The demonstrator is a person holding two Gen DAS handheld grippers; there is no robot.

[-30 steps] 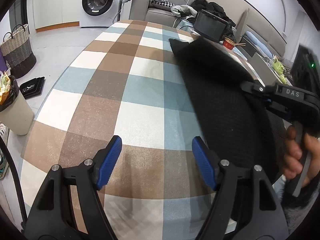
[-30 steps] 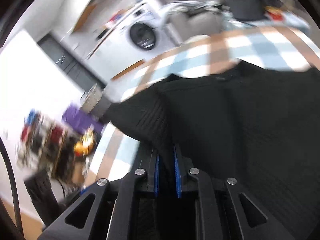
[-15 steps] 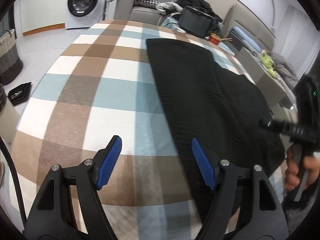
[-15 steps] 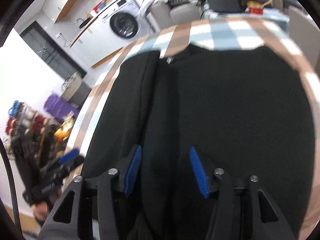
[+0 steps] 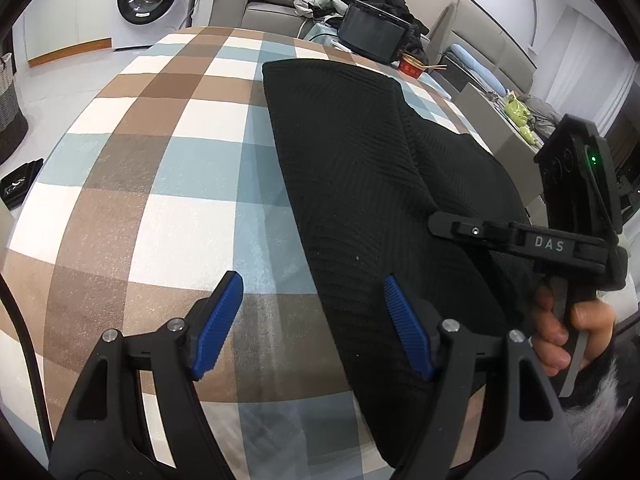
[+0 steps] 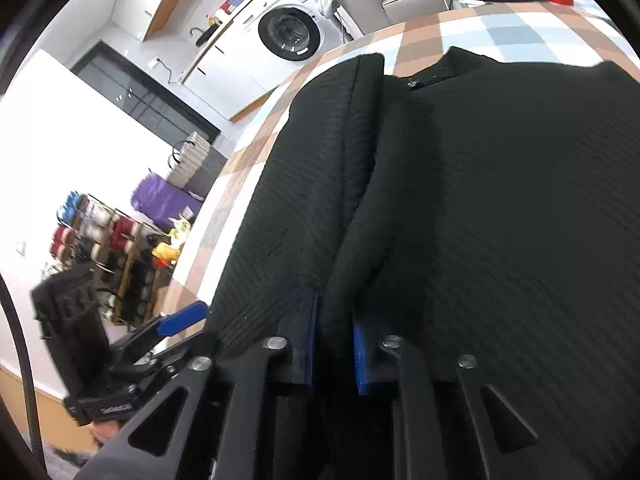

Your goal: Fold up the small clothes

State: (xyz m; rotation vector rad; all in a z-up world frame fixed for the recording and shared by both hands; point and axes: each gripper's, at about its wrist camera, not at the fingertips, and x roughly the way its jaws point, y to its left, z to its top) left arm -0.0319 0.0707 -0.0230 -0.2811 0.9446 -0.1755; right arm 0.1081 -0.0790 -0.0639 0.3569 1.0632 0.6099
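A black ribbed knit garment [image 5: 360, 168] lies on the checked tablecloth [image 5: 168, 168], one side folded in lengthwise. My left gripper [image 5: 312, 324] is open and empty, low over the table, its right fingertip at the garment's left edge. My right gripper [image 6: 334, 344] is shut on a ridge of the garment [image 6: 500, 200] near its near edge. In the left wrist view the right gripper [image 5: 448, 226] reaches in from the right over the fabric. In the right wrist view the left gripper [image 6: 176, 320] shows at lower left.
A black box [image 5: 372, 36] and a red bowl [image 5: 412, 68] stand at the table's far end. A washing machine [image 5: 152, 4] and a sofa [image 5: 256, 16] with clothes are beyond. A woven basket [image 5: 8, 104] is on the floor at left.
My right gripper went from shut to open half a second ago, and is now shut on a fold of the garment. The folded side now lies flat. My left gripper stayed open.
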